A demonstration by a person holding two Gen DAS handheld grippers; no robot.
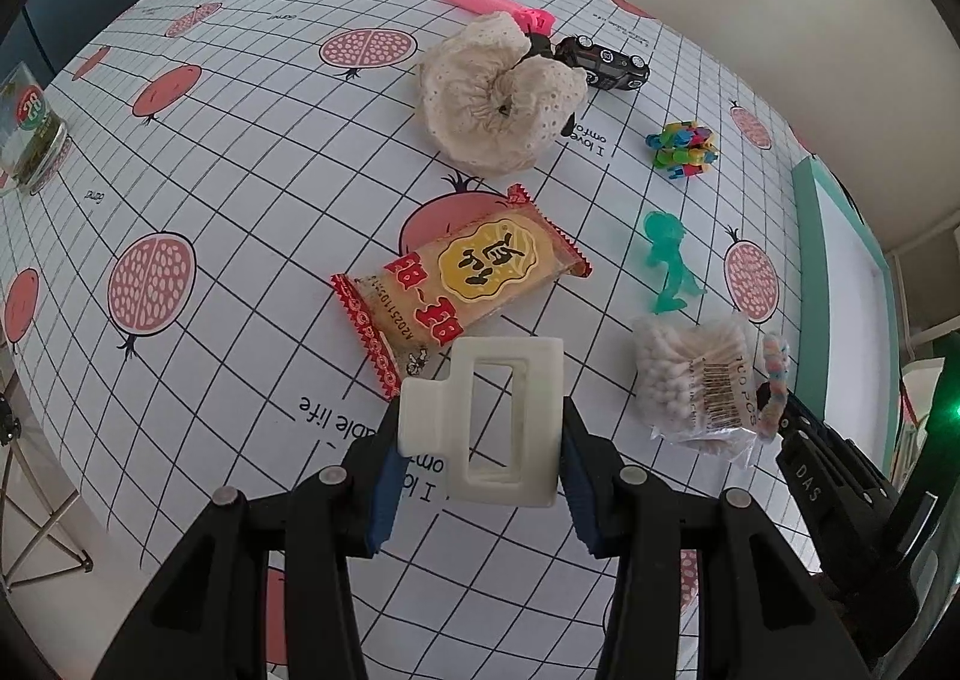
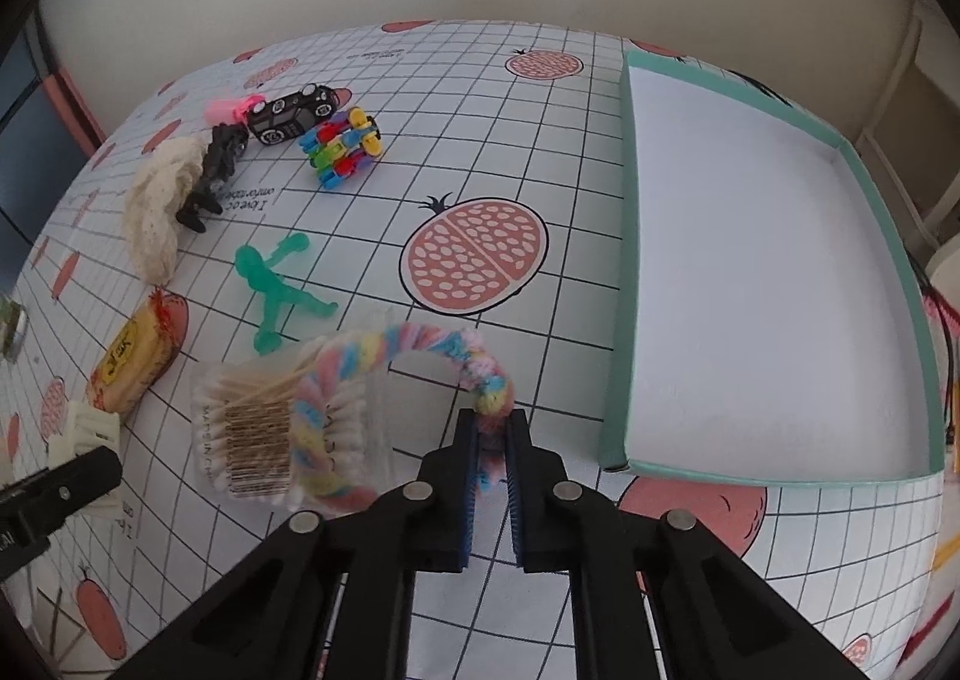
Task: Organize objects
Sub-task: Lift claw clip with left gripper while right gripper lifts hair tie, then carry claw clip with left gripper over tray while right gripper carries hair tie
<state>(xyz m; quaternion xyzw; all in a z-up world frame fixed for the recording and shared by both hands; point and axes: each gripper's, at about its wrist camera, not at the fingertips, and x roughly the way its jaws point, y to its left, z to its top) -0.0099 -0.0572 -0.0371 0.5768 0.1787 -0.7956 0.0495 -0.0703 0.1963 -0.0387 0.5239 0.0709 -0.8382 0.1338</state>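
Box holds nothing; left gripper clamps a white clip, right gripper pinches a scrunchie, other items unsorted.

left black two-finger gripper clamps its blue-padded fingers on something wide; right black gripper is pinched nearly closed on something thin.

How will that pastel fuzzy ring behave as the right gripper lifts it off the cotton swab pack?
Probably floppy: the fuzzy ring arcs loosely from the right gripper, which pinches one end. It looks light, so the grip should hold. Its far side rests on the cotton swab pack, and the fuzz might drag the pack.
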